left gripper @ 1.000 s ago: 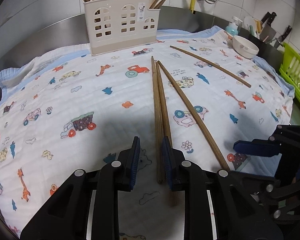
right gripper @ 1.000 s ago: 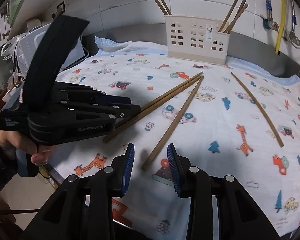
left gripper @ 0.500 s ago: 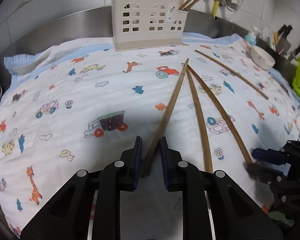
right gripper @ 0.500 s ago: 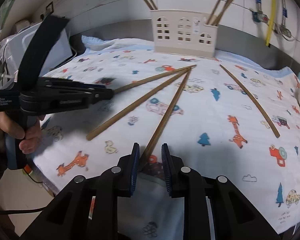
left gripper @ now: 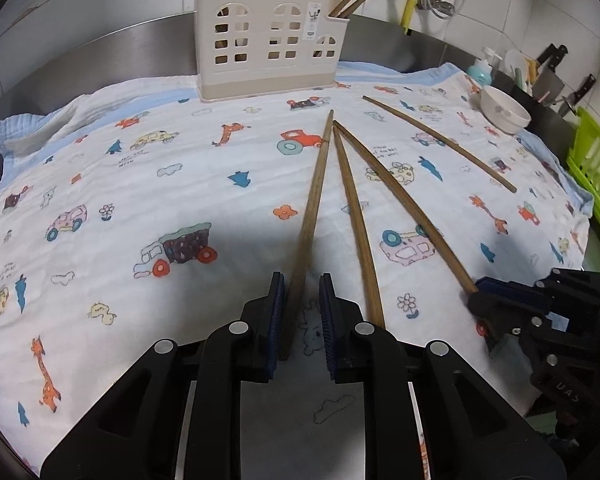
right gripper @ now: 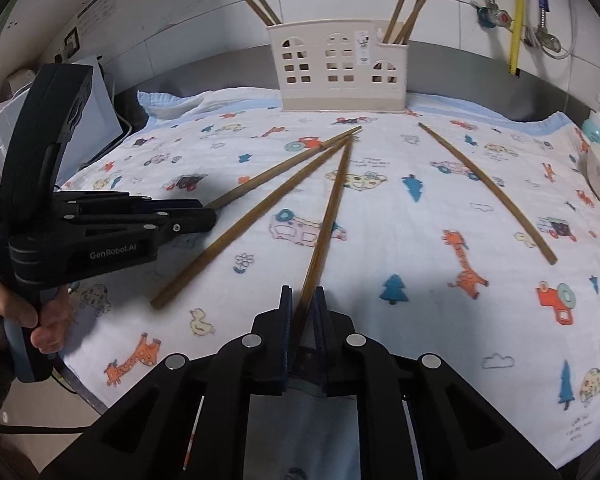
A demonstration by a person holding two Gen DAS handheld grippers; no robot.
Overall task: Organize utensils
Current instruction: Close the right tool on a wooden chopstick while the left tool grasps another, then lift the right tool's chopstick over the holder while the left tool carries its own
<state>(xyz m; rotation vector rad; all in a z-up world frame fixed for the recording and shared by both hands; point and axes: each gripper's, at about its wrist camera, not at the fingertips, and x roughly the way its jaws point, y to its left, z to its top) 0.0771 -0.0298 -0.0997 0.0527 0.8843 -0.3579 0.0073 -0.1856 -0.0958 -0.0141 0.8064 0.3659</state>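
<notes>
Several brown wooden chopsticks lie on a cartoon-print cloth (left gripper: 180, 152). My left gripper (left gripper: 302, 280) has the near end of the leftmost chopstick (left gripper: 312, 208) between its jaws. The stick rests against the left pad, a gap shows on the right, and the jaws are closing. My right gripper (right gripper: 303, 292) is shut on the near end of another chopstick (right gripper: 328, 216). A middle chopstick (right gripper: 252, 220) lies loose between those two, and a fourth chopstick (right gripper: 488, 188) lies apart to the right. The cream utensil holder (right gripper: 340, 68) stands at the back with chopsticks in both end compartments.
A white bowl (left gripper: 504, 114) sits on the cloth's far right corner, with a soap bottle and knives behind it. A green rack (left gripper: 592, 168) borders the right edge. A white appliance (right gripper: 100, 100) stands off the left side. A hand (right gripper: 40, 320) grips the left tool's handle.
Both pairs of jaws have narrowed, and the right one has shut on its chopstick. The three chopsticks have fanned apart at their near ends, with their far tips still together.
</notes>
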